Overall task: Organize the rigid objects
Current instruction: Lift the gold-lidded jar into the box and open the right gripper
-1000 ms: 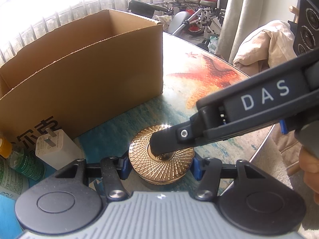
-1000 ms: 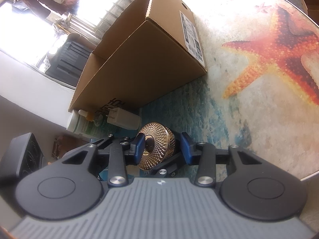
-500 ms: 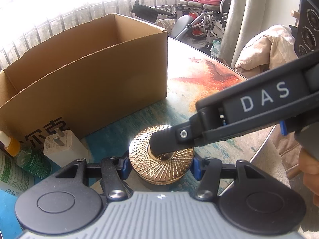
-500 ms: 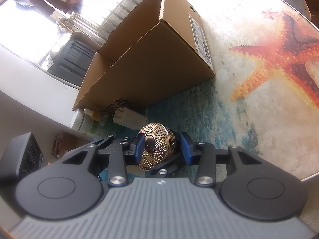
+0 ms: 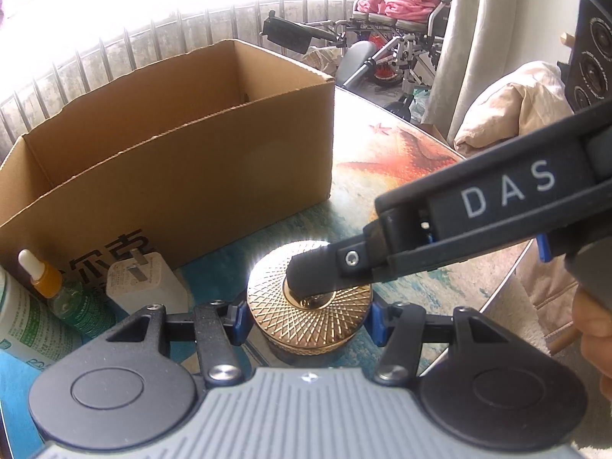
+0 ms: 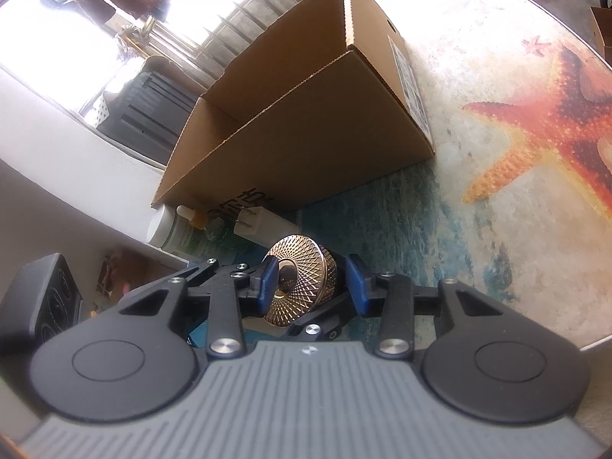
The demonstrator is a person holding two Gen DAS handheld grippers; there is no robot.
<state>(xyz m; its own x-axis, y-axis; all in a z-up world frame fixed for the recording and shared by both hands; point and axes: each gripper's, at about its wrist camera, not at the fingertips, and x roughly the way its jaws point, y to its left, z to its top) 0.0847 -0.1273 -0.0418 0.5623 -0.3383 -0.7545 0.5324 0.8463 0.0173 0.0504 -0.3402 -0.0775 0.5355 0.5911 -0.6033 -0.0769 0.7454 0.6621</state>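
A round gold jar (image 5: 332, 317) with a criss-cross patterned lid sits between the blue pads of my left gripper (image 5: 308, 319), which is shut on its sides. My right gripper (image 6: 311, 283) comes in from the right, rolled on its side. It is shut on the same gold jar (image 6: 302, 287) across lid and base. One of its fingers (image 5: 317, 275) presses on the lid's centre; the other is hidden under the jar. An open cardboard box (image 5: 172, 176) stands just behind the jar.
A white charger plug (image 5: 145, 283), a small dropper bottle (image 5: 42, 279) and a white-and-green bottle (image 5: 15, 325) lie by the box's near left corner. The round table (image 6: 497, 176) has a starfish print; its edge curves close on the right. A wheelchair (image 5: 382, 38) stands beyond.
In the left wrist view the box and small items have drifted a little down and right, showing more of the box's inside. The jar stays clamped between both grippers.
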